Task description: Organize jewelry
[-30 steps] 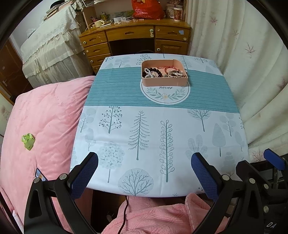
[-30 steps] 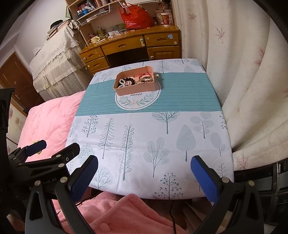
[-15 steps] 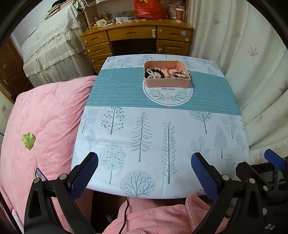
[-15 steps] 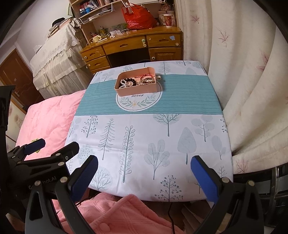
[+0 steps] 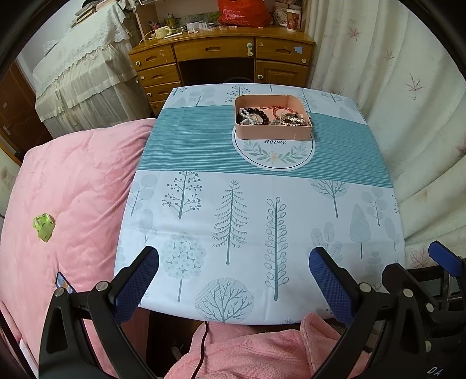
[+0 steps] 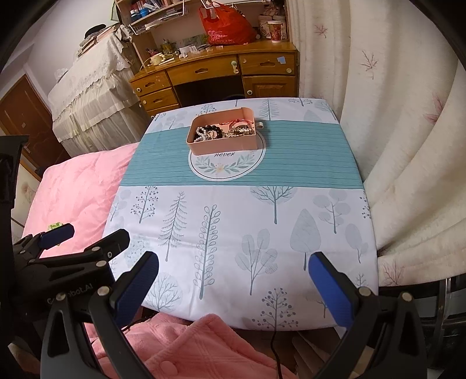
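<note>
nearest the cameras, the left gripper (image 5: 233,280) hangs above the near edge of the table, its two blue-padded fingers (image 5: 137,284) spread wide apart with nothing between them. the right gripper (image 6: 233,280) sits just beside it at the same edge, its fingers (image 6: 330,293) also wide apart and holding nothing; in the right wrist view the left gripper's black frame shows at the lower left. below both, a pink fleece garment (image 5: 247,349) bunches under the table edge with a thin black cable (image 6: 275,347) running across it.

the table is covered by a tablecloth (image 5: 262,210) printed with pale trees, crossed farther back by a teal striped band (image 5: 189,145) and a round white emblem reading "never". to the left lies a pink quilt (image 5: 72,189) with a small green scrap (image 5: 43,226) on it.

toward the far side of the table, well apart from both grippers, a pink tray (image 5: 272,132) stands on the emblem's upper part. inside it the jewelry (image 5: 271,116) lies heaped together: dark beads and pearls on the left, a red cord and metallic pieces on the right. in the right wrist view a small pale item (image 6: 261,124) lies on the cloth just beside the tray's right side; what it is cannot be told.

beyond the table stands a wooden desk (image 5: 221,58) with drawers, a red bag (image 6: 225,27) on top, and cream curtains (image 6: 393,131) hang on the right.
</note>
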A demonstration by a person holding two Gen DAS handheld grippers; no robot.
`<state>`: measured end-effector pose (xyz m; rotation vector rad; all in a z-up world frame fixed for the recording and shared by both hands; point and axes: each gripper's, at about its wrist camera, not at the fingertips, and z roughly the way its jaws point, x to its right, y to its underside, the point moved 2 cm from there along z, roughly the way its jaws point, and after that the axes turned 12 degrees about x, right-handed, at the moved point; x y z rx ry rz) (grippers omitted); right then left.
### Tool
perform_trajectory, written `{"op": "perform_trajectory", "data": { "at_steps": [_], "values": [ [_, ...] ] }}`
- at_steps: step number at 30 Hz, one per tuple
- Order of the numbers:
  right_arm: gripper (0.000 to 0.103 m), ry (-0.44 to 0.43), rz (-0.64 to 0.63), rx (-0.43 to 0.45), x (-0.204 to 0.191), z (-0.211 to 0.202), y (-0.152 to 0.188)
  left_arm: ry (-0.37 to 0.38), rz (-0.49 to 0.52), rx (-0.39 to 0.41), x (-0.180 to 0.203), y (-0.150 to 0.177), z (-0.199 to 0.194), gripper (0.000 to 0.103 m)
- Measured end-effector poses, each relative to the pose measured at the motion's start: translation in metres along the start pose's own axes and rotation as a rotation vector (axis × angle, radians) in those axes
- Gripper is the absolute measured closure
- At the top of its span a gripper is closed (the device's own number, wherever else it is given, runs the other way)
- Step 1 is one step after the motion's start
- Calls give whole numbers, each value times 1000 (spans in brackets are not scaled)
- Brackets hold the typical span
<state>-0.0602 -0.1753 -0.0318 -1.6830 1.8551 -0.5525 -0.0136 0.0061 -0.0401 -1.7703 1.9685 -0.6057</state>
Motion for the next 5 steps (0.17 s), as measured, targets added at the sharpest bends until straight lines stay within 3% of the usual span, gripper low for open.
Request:
{"op": "perform_trajectory", "data": {
  "at_steps": [5],
  "values": [
    [0,6,8,-7,0,5,-5,6,6,-5,-2,-6,8,1]
  ]
}}
